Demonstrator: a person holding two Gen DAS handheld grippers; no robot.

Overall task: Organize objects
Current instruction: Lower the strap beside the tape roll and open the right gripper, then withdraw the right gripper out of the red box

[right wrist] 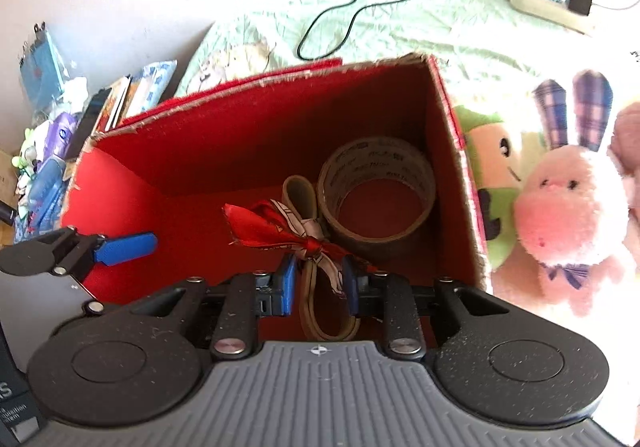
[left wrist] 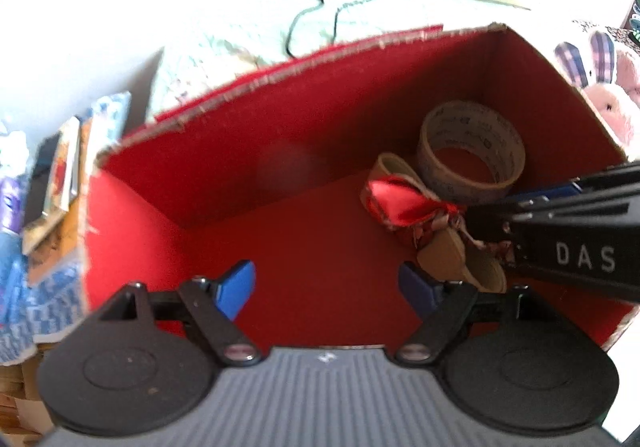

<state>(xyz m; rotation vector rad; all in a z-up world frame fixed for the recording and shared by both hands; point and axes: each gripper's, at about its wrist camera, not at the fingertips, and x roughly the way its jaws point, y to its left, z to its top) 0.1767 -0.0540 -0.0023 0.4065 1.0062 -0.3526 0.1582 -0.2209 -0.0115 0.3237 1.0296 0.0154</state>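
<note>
The red cardboard box (right wrist: 248, 135) sat open on the pale green bedspread (right wrist: 420, 19), with a pink plush rabbit (right wrist: 560, 207) just outside its right wall. Inside, in the far right corner, lay a roll of brown tape (right wrist: 378, 187), and touching its near side was a tan looped band tied with a red ribbon (right wrist: 280, 235). The right gripper (right wrist: 318, 285) reached into the box, its jaws drawn close on either side of the band's near loop, seemingly clamped on it. The left gripper (left wrist: 326, 287) hovered over the bare red floor, jaws wide apart and holding nothing. To do the placing well, the band probably needed to rest fully on the floor beside the tape before release, and the right fingers (right wrist: 289, 283) should then part cleanly and lift straight up, clear of the ribbon tails.
</note>
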